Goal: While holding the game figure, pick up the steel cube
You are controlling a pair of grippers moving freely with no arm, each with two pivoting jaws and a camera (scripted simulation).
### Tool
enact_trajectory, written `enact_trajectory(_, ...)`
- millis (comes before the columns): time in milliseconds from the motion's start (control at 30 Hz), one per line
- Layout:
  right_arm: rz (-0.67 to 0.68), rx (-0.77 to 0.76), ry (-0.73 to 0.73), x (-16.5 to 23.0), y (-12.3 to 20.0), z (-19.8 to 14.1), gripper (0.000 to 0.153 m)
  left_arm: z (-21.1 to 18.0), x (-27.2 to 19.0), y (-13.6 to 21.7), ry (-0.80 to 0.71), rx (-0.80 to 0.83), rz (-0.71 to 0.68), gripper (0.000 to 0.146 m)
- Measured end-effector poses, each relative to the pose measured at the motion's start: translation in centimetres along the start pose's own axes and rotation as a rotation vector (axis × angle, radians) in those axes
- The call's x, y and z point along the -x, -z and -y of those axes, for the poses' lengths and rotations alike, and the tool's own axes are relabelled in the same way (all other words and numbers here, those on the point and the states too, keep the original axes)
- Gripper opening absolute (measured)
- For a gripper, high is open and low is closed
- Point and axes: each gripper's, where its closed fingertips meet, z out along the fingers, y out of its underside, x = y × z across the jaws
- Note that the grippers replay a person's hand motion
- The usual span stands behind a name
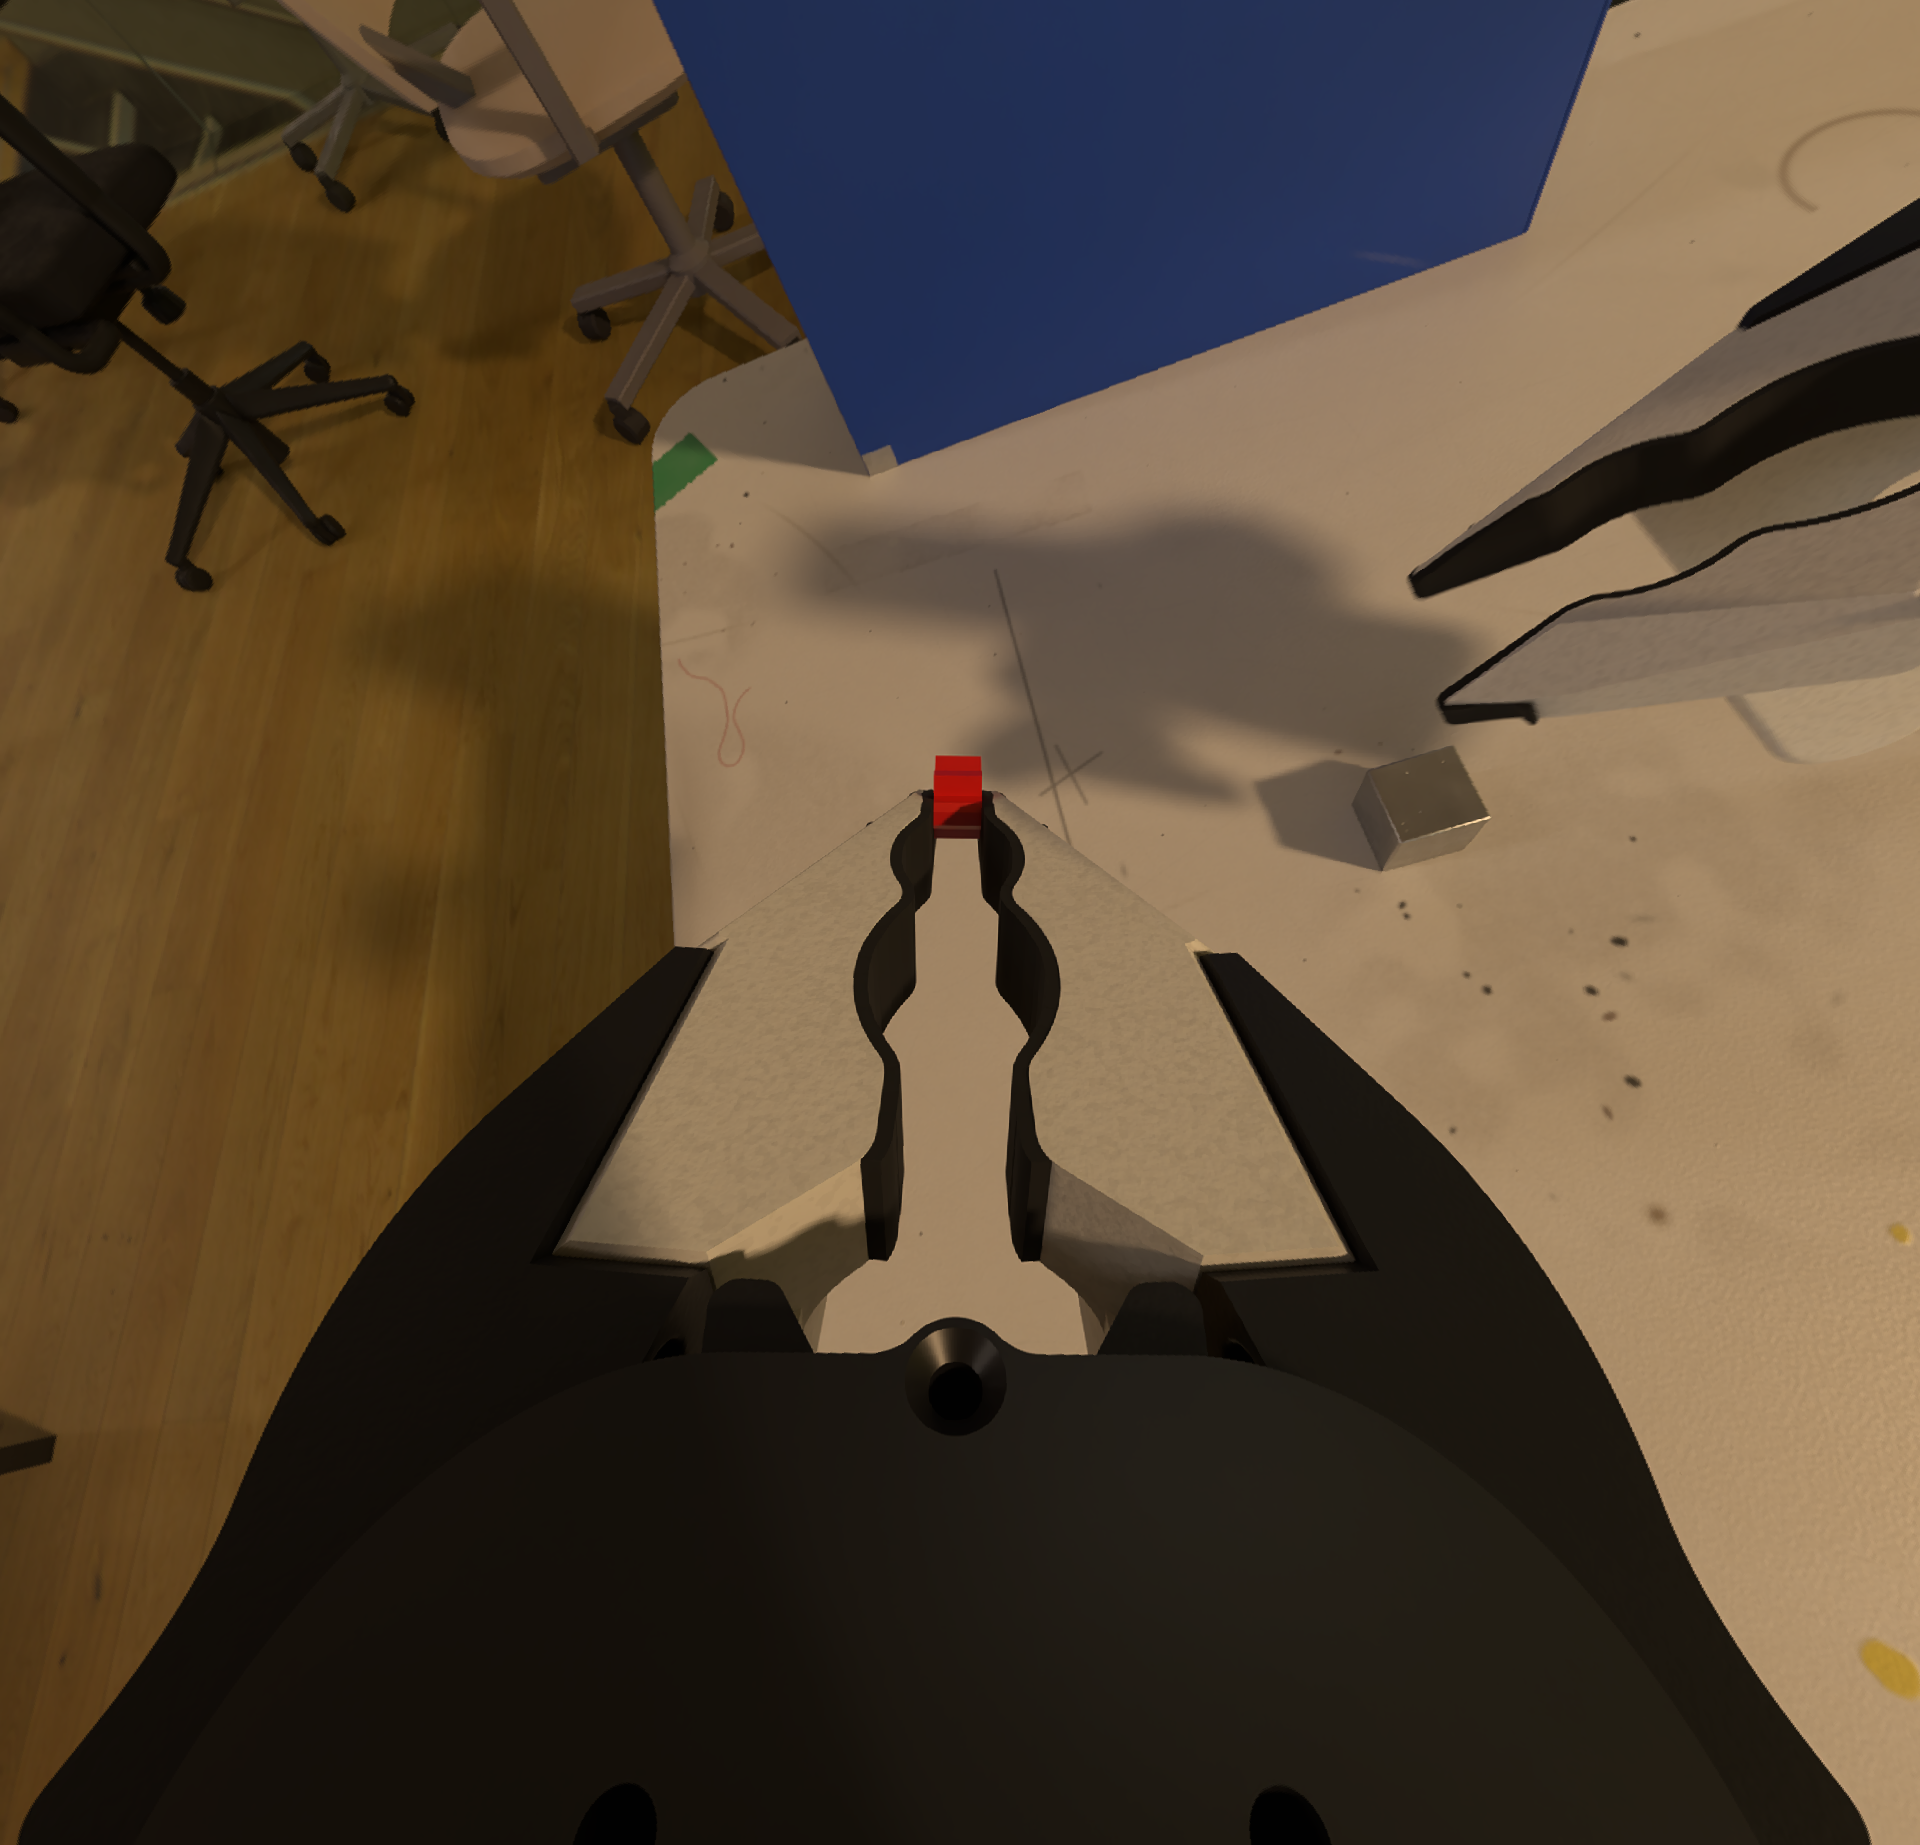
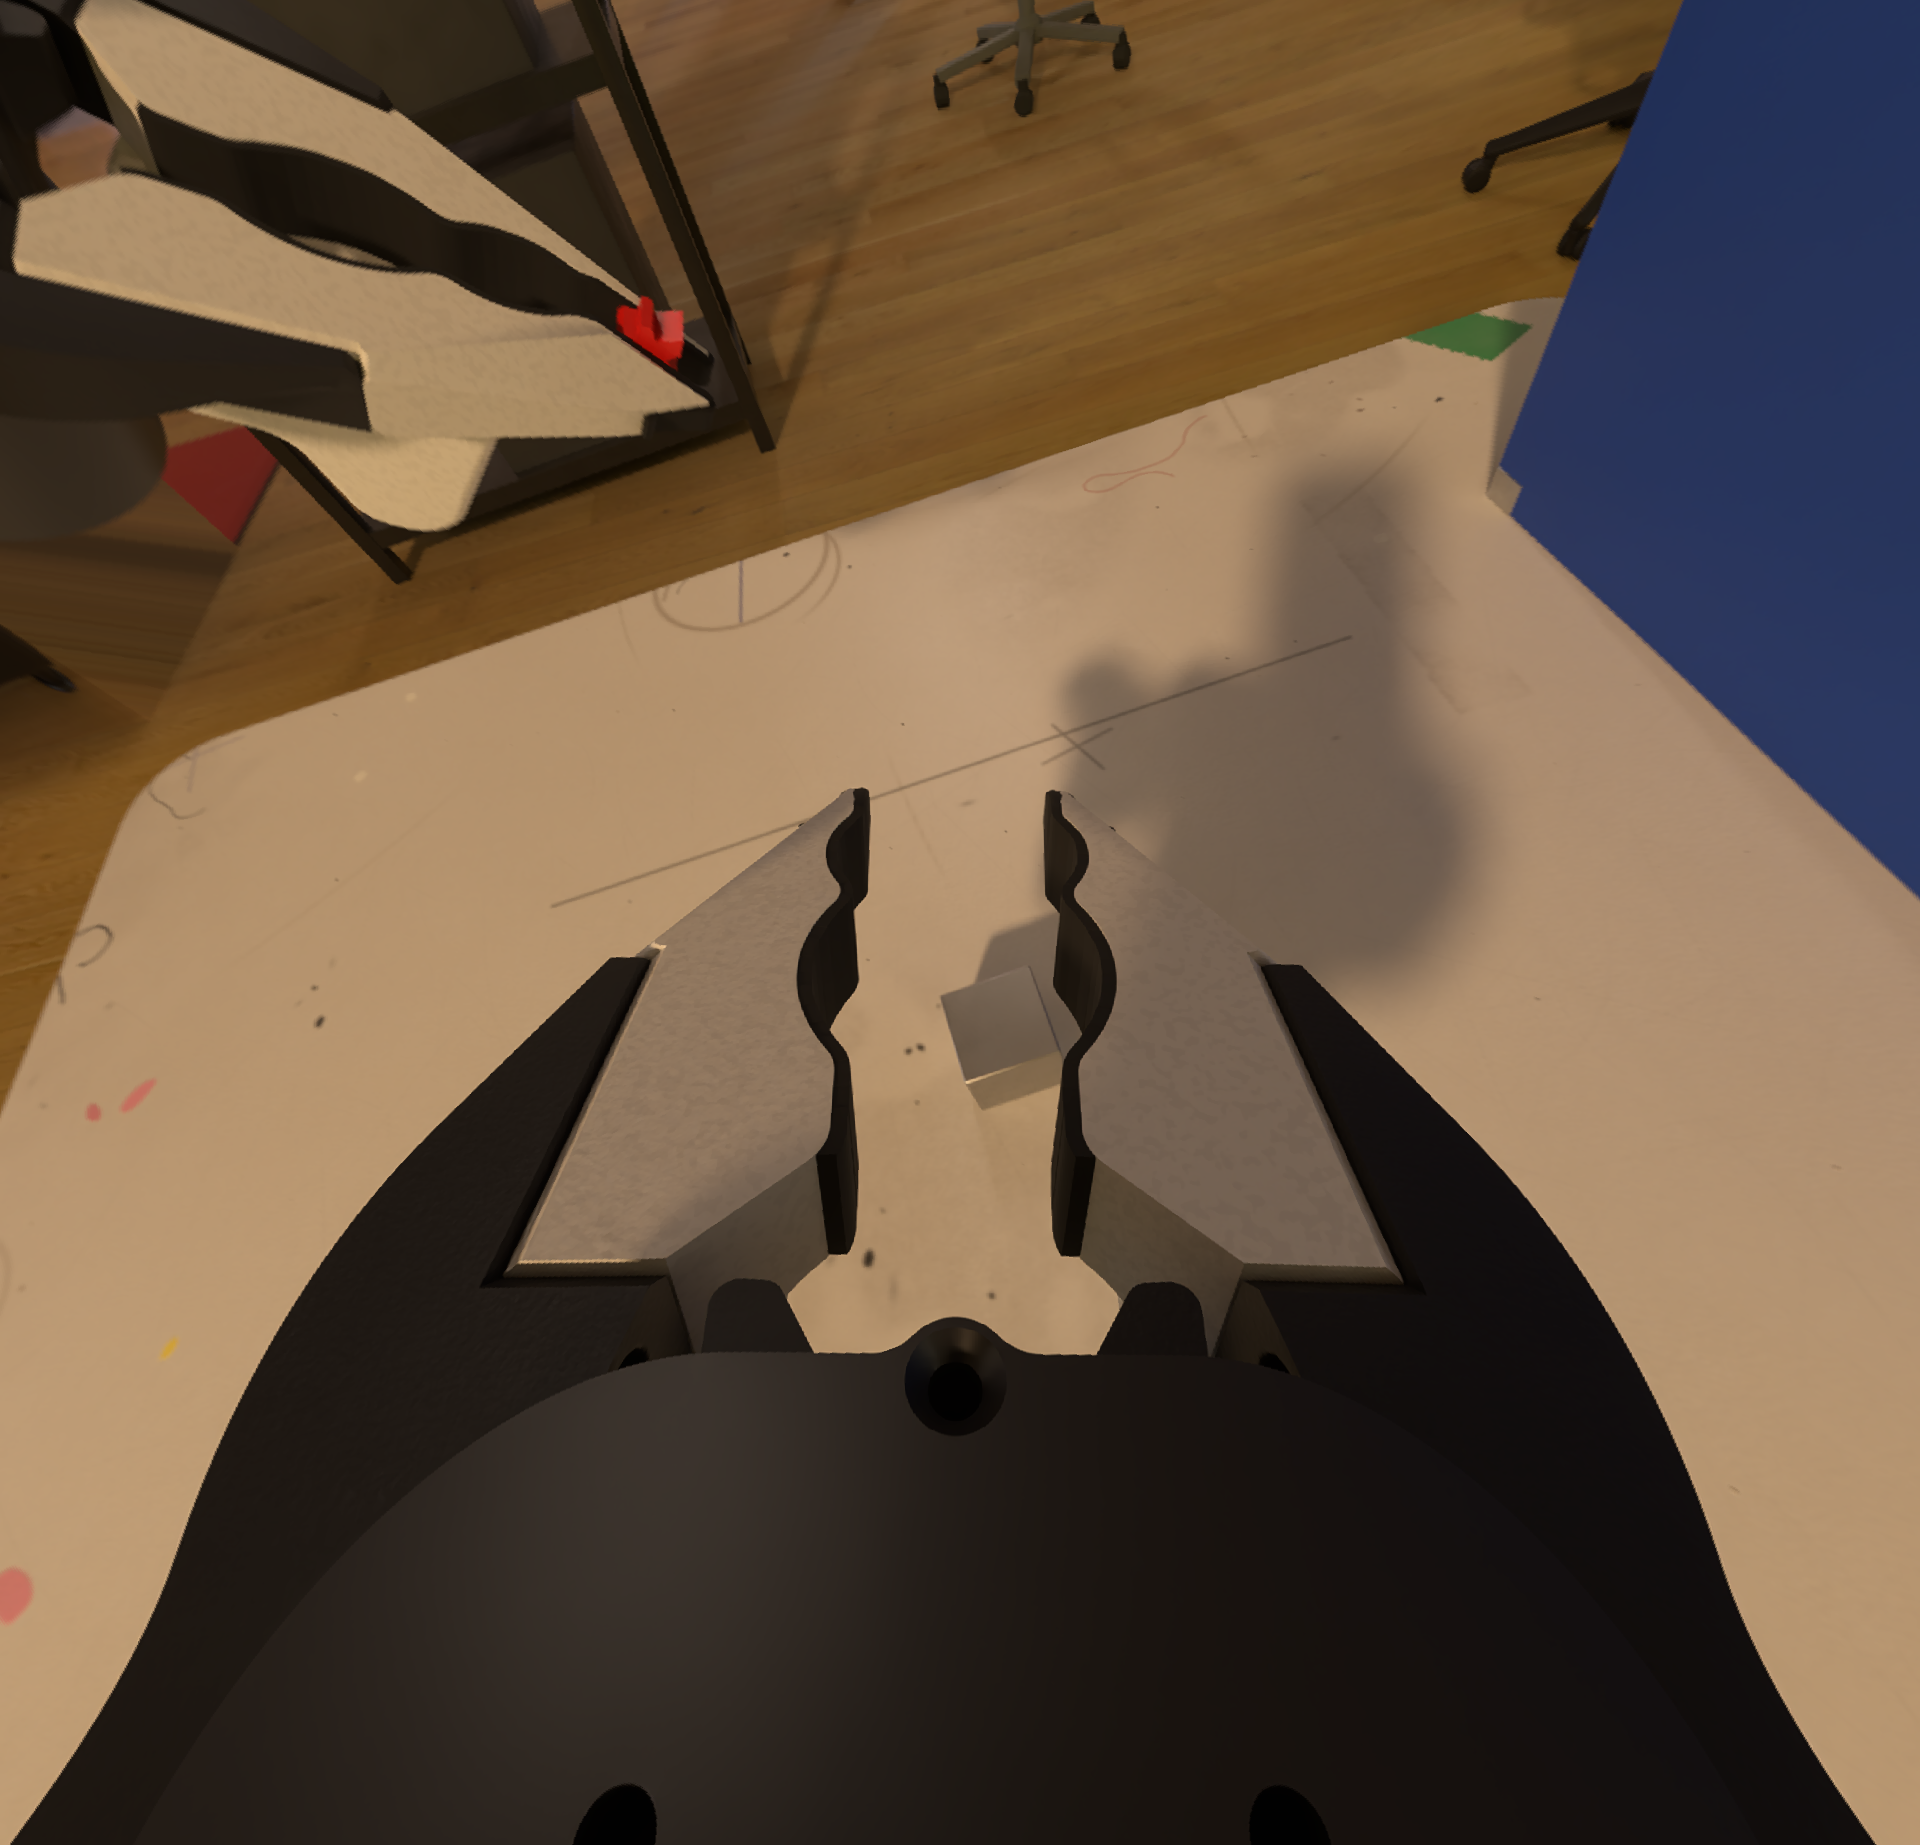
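My left gripper (image 1: pixel 957 798) is shut on a small red game figure (image 1: pixel 957 789), pinched at its fingertips and held above the table. It also shows in the right wrist view (image 2: pixel 675 346) at the upper left, with the red figure (image 2: pixel 652 328) at its tips. The steel cube (image 1: pixel 1421 806) lies on the beige table, to the right of my left gripper. My right gripper (image 2: pixel 956 803) is open and hovers over the table; the cube (image 2: pixel 1000 1035) shows low between its fingers, close to the right finger (image 2: pixel 1143 1016). In the left wrist view my right gripper (image 1: pixel 1439 642) comes in from the right, above the cube.
A blue panel (image 1: pixel 1091 154) stands at the table's far side, also at the right in the right wrist view (image 2: pixel 1745 445). The table edge (image 1: pixel 665 756) drops to a wooden floor with office chairs (image 1: pixel 239 424). A black metal frame (image 2: pixel 665 237) stands on the floor. Green tape (image 1: pixel 681 465) marks a table corner.
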Motion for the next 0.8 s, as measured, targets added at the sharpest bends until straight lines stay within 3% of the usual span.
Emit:
enact_trajectory(133, 0.012, -0.030, -0.026, 0.4, -0.4, 0.5, 0.028, 0.3, -0.7, -0.4, -0.018, -0.007, -0.004, 0.007)
enact_trajectory(333, -0.050, -0.034, -0.058, -0.6, -0.6, 0.5, 0.008, 0.0, -1.1, -0.8, -0.021, 0.000, 0.013, 0.007)
enact_trajectory(533, -0.048, -0.040, -0.107, -0.6, -0.9, 0.1, 0.011, 0.1, -1.3, -0.8, 0.010, -0.012, 0.015, 0.007)
enact_trajectory(800, -0.100, -0.058, -0.105, -1.2, -0.7, 0.1, 0.002, 0.5, -1.6, -0.8, 0.006, -0.034, 0.042, 0.007)
